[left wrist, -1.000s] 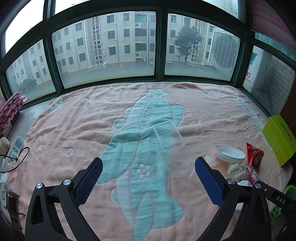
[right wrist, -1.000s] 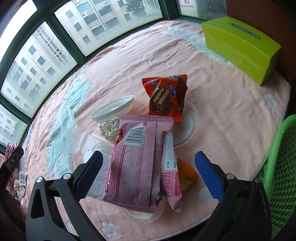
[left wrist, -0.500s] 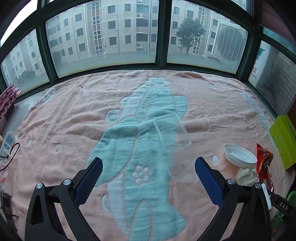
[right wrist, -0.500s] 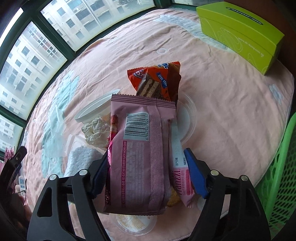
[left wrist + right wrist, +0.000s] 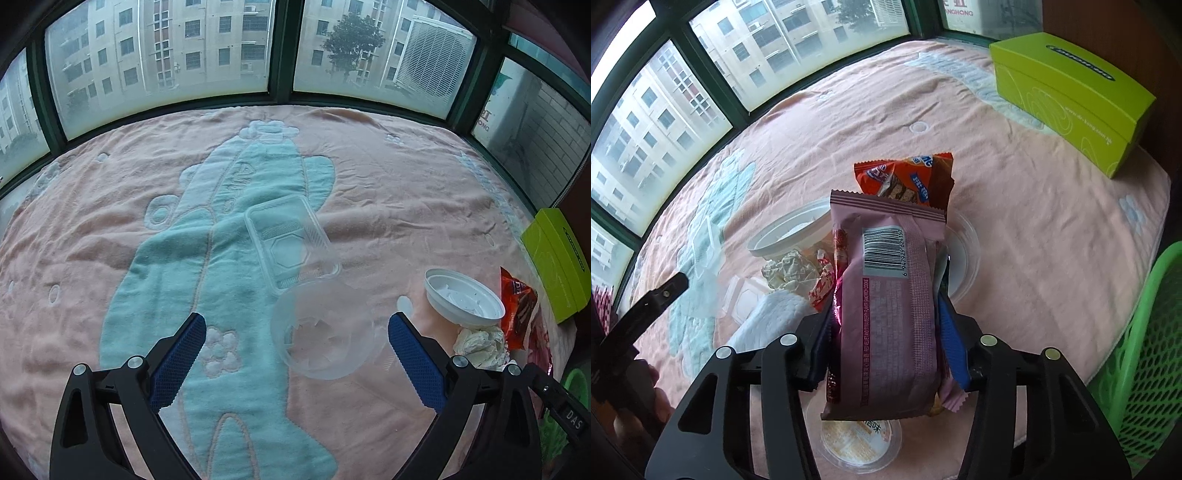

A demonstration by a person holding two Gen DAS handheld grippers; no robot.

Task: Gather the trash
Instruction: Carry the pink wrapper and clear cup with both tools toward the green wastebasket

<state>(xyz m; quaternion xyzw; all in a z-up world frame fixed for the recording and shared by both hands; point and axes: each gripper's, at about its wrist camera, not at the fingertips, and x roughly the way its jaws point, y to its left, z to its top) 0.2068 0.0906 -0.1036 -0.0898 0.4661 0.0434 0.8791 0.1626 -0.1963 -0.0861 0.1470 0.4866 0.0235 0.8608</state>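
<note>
Early stage of collection: nearly all the trash lies on the pink blanket (image 5: 1015, 206). Your right gripper (image 5: 886, 325) is closing its jaws on the pink wrapper (image 5: 890, 306), whose sides the pads already meet. Beyond it lie the orange wrapper (image 5: 905, 177), a white bowl (image 5: 786, 232) and crumpled tissue (image 5: 790, 269); a round lidded cup (image 5: 860, 439) sits below the wrapper, nearest you. The green basket (image 5: 1145, 350), probably the destination, stands at right; its contents cannot be seen. Your left gripper (image 5: 295, 354) hangs with jaws spread wide and empty over a clear round cup (image 5: 321, 332), with a clear rectangular tray (image 5: 291, 243) just beyond; both remain to be gathered.
</note>
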